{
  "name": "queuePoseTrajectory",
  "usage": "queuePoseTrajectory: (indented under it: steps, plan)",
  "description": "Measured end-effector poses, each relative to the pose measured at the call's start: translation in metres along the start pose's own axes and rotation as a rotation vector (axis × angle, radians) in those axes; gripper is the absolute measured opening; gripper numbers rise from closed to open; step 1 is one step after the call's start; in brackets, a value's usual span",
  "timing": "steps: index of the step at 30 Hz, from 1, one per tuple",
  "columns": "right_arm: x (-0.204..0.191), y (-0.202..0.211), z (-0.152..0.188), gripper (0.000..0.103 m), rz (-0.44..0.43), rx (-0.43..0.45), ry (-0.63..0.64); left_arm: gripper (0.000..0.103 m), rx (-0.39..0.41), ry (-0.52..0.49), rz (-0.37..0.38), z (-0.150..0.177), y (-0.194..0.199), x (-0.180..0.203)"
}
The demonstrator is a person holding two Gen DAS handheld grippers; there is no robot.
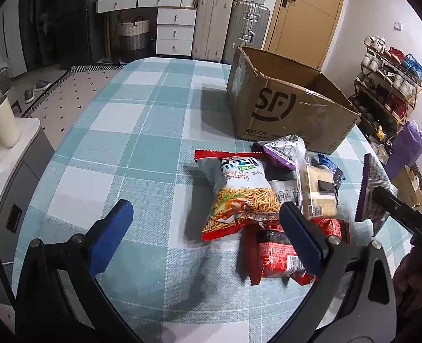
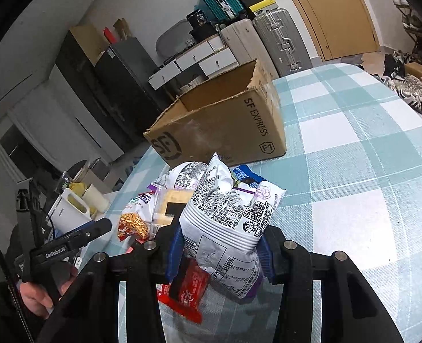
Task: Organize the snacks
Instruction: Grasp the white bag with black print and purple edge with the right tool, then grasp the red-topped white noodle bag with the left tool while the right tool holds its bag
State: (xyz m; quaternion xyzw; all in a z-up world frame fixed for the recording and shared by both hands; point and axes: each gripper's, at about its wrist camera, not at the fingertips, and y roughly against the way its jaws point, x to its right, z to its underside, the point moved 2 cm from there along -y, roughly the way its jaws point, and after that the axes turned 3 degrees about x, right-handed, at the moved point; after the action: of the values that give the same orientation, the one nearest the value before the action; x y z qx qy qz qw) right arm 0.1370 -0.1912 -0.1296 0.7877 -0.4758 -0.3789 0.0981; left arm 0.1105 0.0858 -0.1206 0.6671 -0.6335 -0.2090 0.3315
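Looking through the left wrist view first, the left gripper hangs wide open with nothing between its blue pads, low in the frame over the checked tablecloth. The snack pile sits centre-right: a noodle-snack bag, a pack of crackers and a red packet nearest the camera. At the right edge the white-and-purple bag shows raised and on edge, with a dark finger of the other tool against it. The open cardboard box stands in the upper right, just behind the pile.

In the right wrist view, the right gripper is pinched on that white-and-purple bag at the bottom centre — the pads press into its lower half and the film creases there, so the hold looks firm. The box lies straight ahead, above the bag in the frame, its mouth open.

To do this step well, I judge the bag should be carried high enough to clear the box's near wall — its torn rim could snag the film — then let go only once it is well over the opening. The puffed bag may swing, so a steady, level carry suits. The left tool is best kept out of that path.
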Motion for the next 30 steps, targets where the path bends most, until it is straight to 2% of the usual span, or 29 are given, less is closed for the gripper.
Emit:
queuePoseTrajectory:
  steps: [1,4,8,17,20,30]
  plan:
    - [0.001,0.002,0.0,0.045,-0.016,0.003,-0.021,0.102,-0.005,-0.006,-0.002,0.0,-0.001,0.001]
    - [0.003,0.006,0.002,0.045,-0.023,0.007,-0.04,0.102,0.0,-0.02,-0.068,-0.002,-0.004,0.003]
    - [0.0,0.009,0.003,0.045,-0.02,0.007,-0.03,0.102,-0.019,0.001,-0.046,-0.005,-0.007,0.002]
    - [-0.008,0.016,0.001,0.045,-0.016,0.012,-0.032,0.102,-0.036,-0.025,-0.024,-0.021,-0.018,0.02]
    - [-0.011,0.021,0.001,0.045,-0.003,0.012,-0.02,0.102,-0.034,-0.035,-0.042,-0.023,-0.023,0.022]
    - [-0.017,0.038,0.007,0.045,0.043,0.026,0.006,0.099,-0.121,-0.008,-0.008,-0.023,-0.048,0.016]
